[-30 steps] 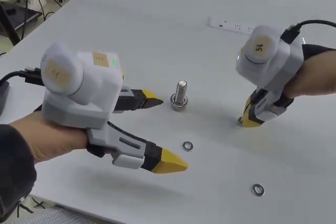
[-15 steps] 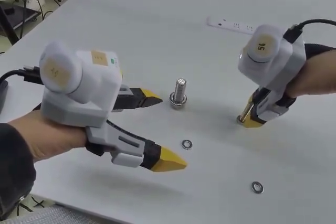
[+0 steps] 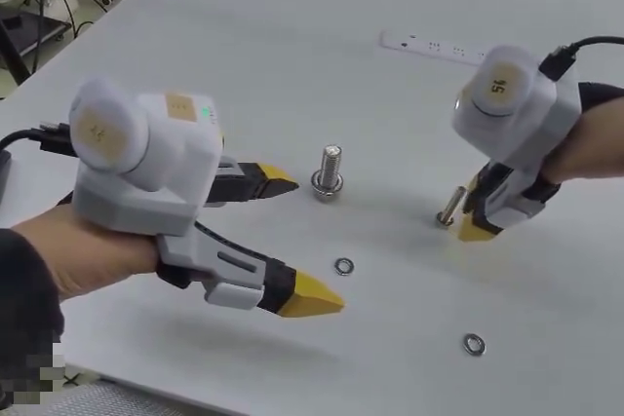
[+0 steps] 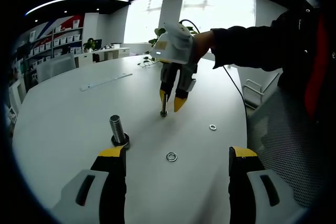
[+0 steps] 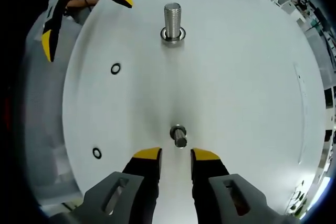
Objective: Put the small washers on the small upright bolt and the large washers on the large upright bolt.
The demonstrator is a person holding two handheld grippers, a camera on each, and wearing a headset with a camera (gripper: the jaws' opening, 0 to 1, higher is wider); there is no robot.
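Washers lie loose on the table: one washer just ahead of the left gripper, whose jaws gape wide and empty, a second washer well off to its right. The right gripper, jaws slightly parted, grasps nothing; the small bolt stands just beyond its tips. The large bolt stands between both grippers.

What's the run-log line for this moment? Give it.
left gripper open, hovering | right gripper open, at upright small bolt | large bolt upright | two washers loose on table
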